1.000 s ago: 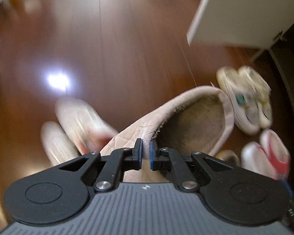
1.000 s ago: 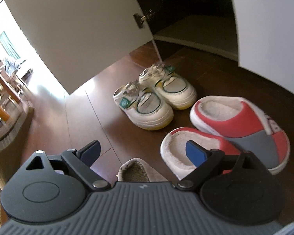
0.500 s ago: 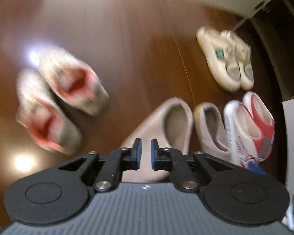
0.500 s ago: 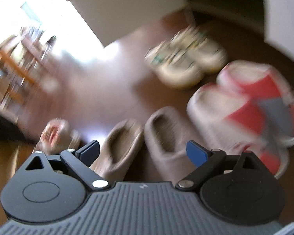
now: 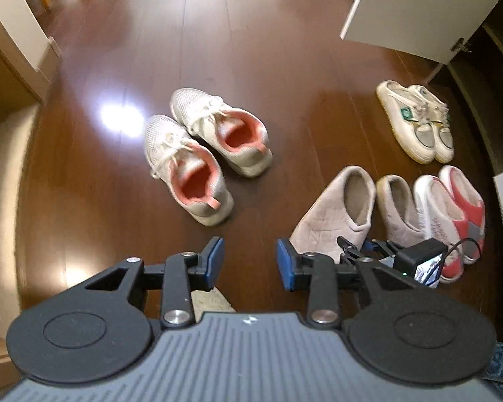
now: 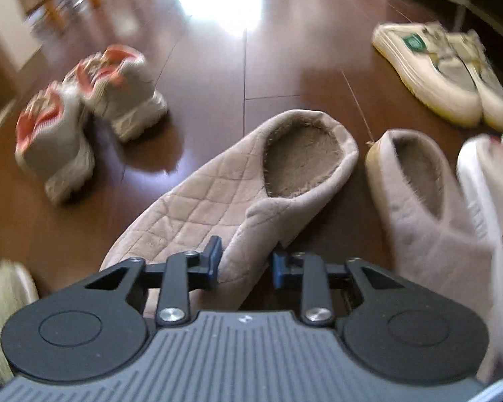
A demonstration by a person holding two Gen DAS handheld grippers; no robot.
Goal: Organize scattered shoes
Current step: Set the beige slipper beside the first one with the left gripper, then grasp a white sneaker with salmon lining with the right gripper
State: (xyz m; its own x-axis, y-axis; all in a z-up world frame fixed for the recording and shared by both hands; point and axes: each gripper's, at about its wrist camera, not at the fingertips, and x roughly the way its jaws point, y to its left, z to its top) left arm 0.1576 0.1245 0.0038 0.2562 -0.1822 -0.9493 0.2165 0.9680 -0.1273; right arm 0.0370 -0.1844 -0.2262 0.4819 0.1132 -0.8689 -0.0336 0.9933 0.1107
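R gripper (image 6: pixel 243 264): jaws have just been closing round the quilted slipper (image 6: pixel 238 181) toe, frame centre, askew beside its mate (image 6: pixel 415 194). Grip firm, then swing parallel. L gripper (image 5: pixel 249 263): jaws just opened, empty.

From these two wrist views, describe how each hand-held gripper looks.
The left hand-held gripper and right hand-held gripper match: ribbed grey body, black round-ended linkage arms with silver pivot screws, blue pads. The left view shows the right one's black camera block with its cable.
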